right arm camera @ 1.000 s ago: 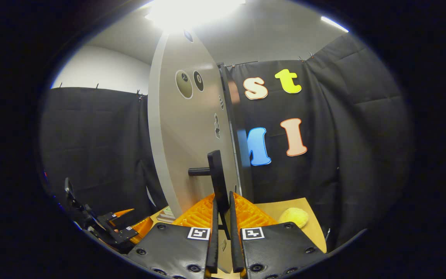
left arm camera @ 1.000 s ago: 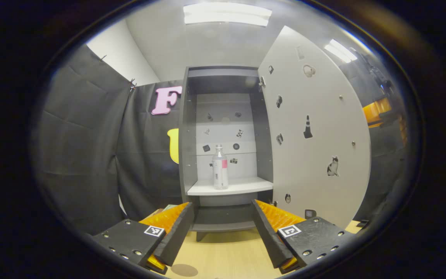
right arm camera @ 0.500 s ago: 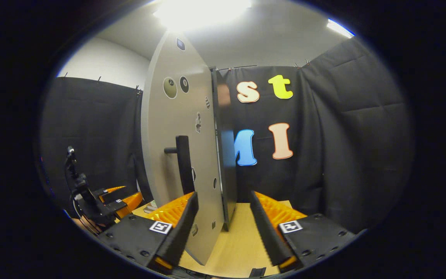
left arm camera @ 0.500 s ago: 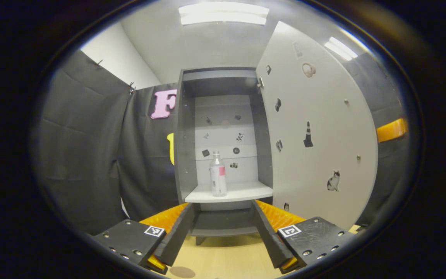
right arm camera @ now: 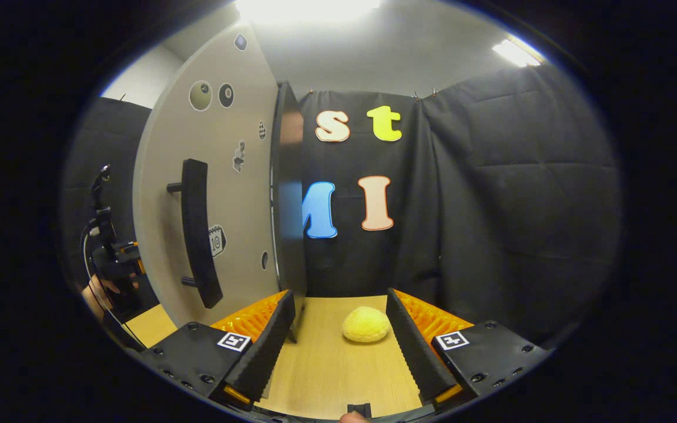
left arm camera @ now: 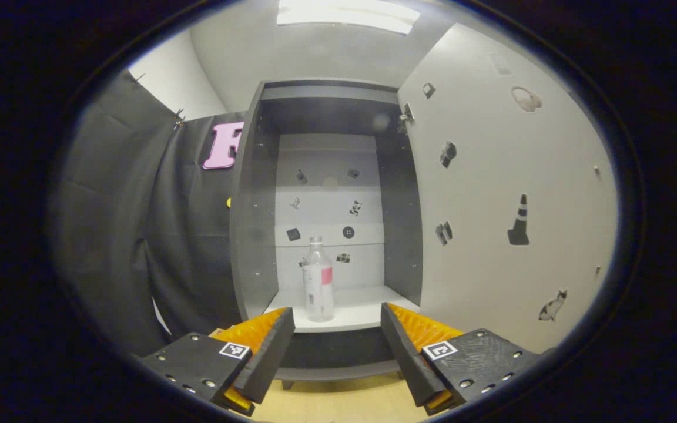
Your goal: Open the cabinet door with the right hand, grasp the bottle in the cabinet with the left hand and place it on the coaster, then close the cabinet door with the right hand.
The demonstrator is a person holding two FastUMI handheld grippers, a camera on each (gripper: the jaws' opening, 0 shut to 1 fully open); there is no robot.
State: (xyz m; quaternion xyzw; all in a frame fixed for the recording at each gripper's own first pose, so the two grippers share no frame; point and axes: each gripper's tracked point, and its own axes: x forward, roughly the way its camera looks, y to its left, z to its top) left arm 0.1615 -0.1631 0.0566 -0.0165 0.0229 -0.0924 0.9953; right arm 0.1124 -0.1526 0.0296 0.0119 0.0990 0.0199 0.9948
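A clear bottle [left arm camera: 318, 279] with a pink label stands upright on the pale shelf [left arm camera: 362, 316] inside the grey cabinet [left arm camera: 247, 200]. The cabinet door [left arm camera: 509, 194] is swung wide open to the right. My left gripper [left arm camera: 337, 345] is open, just short of the shelf's front edge, the bottle lined up between its fingers but farther in. In the right gripper view the door's outer face [right arm camera: 221, 194] and its black handle [right arm camera: 197, 235] are at the left. My right gripper [right arm camera: 338, 346] is open, off the handle, above the wooden table.
A yellow, lumpy ball-shaped object [right arm camera: 365, 324] lies on the wooden tabletop [right arm camera: 327, 376] between the right gripper's fingers, farther off. Black cloth walls close in behind and beside the cabinet. The other gripper and a hand [right arm camera: 106, 264] show at the left edge of the right gripper view.
The right gripper let go of the door handle, opened and swung right, away from the door. The left gripper moved closer to the cabinet shelf and the bottle.
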